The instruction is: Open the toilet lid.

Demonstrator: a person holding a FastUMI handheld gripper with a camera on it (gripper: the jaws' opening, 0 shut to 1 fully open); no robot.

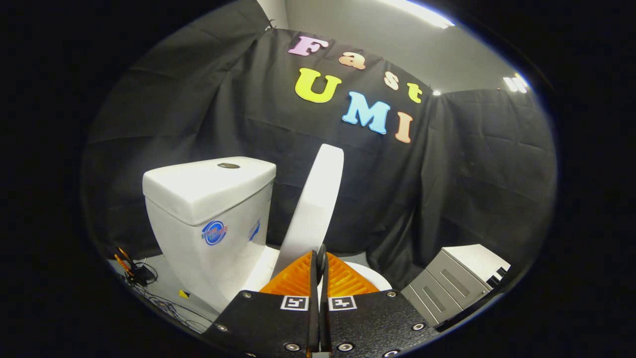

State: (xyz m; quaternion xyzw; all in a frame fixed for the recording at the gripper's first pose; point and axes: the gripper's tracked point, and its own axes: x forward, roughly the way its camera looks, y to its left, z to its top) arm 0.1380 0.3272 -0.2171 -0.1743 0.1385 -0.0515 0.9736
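The gripper (318,263) has its fingers pressed together with nothing between them, their tips just under the lower edge of the toilet lid (315,209). The lid stands raised, nearly upright, beside the tank (208,199). A gray cabinet (454,281) sits off to the right, against the black cloth wall (472,169).

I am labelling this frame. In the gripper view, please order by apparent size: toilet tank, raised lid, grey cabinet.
1. toilet tank
2. raised lid
3. grey cabinet
Distances differ, so true sizes are unsure. The hand-held gripper is shut.
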